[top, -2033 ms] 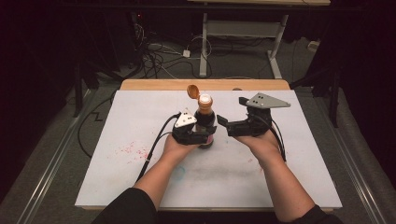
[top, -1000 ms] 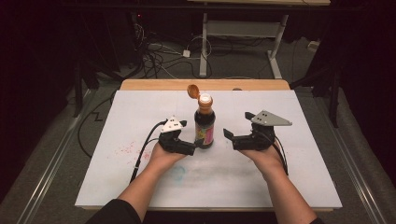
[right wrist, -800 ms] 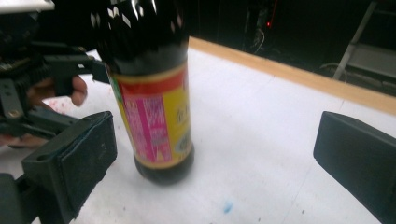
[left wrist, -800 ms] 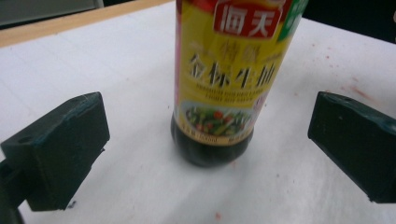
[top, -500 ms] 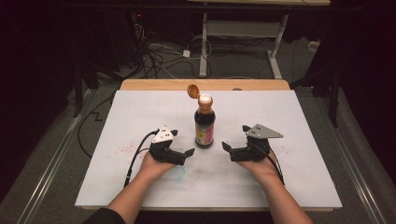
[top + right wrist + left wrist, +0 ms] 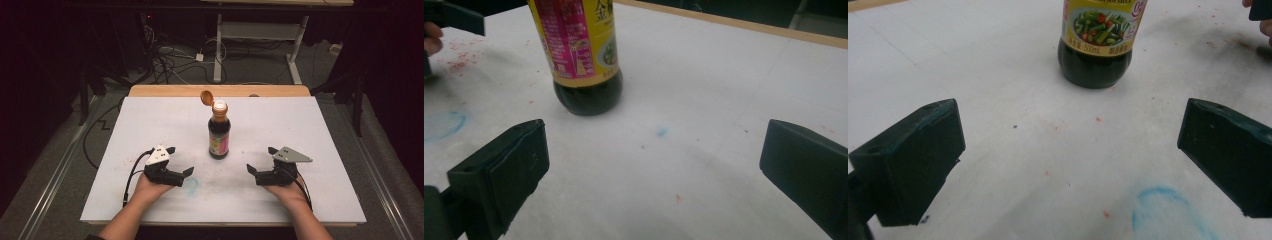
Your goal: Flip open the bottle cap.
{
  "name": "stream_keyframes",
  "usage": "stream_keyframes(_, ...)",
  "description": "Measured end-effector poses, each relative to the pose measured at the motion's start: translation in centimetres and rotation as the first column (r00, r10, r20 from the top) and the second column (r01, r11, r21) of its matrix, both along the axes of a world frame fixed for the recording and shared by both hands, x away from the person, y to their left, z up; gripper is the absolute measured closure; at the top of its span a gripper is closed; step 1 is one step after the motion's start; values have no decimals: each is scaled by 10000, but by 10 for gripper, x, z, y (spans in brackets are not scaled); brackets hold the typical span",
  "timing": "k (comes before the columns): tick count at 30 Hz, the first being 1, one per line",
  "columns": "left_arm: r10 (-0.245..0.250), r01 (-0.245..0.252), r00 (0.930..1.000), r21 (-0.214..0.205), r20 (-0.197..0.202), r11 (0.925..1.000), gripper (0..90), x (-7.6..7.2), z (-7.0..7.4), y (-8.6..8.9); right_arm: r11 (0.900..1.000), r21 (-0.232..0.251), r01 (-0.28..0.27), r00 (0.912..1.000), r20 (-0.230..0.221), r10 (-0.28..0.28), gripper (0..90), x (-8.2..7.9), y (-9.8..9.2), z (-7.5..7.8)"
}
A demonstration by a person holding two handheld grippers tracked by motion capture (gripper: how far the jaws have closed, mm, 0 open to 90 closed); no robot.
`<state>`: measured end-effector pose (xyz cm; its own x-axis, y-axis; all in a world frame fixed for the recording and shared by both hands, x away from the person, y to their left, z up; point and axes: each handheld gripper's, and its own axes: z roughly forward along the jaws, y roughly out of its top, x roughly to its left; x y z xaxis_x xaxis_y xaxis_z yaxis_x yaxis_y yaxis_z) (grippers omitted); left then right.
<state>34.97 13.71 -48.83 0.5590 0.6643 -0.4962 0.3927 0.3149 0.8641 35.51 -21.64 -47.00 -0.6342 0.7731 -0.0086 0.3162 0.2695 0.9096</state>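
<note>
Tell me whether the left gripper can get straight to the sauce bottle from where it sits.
Probably yes. The left gripper is open, its jaws spread wide, and only bare white table lies between it and the upright sauce bottle.

Readable text sits on the sauce bottle (image 6: 1096, 40) label only. Left gripper view: yellow label with a vegetable photo, "500mL" printed under the photo; a line of small characters below it and red script at the label's top right are too blurred to read. Right gripper view: same bottle (image 6: 580, 55), yellow panel with large Chinese characters cut off at the frame top, one looks like "金"; magenta panel carries fine print, illegible. High view: label too small to read.
</note>
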Motion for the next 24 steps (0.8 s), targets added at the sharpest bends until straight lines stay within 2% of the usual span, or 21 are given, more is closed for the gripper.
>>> stream_keyframes(4, 114, -113, 9999, -93, 112, 9999, 0, -12, 1, 11, 9997, 50, 223, 9996, 173, -224, 2, -10, -14, 0)
stream_keyframes(8, 299, -306, 9989, 207, 353, 9993, 0, -21, -2, 22, 9992, 109, 392, 9988, 290, -395, 2, -20, -28, 0)
stream_keyframes(12, 352, -355, 9989, 103, 308, 9993, 0, -30, -4, 31, 9986, 100, 514, 9978, 418, -517, 2, -28, -37, 0)
stream_keyframes(24, 402, -401, 9987, -57, 324, 9992, 0, -32, -4, 34, 9989, 21, 461, 9978, 482, -461, 2, -27, -36, -5)
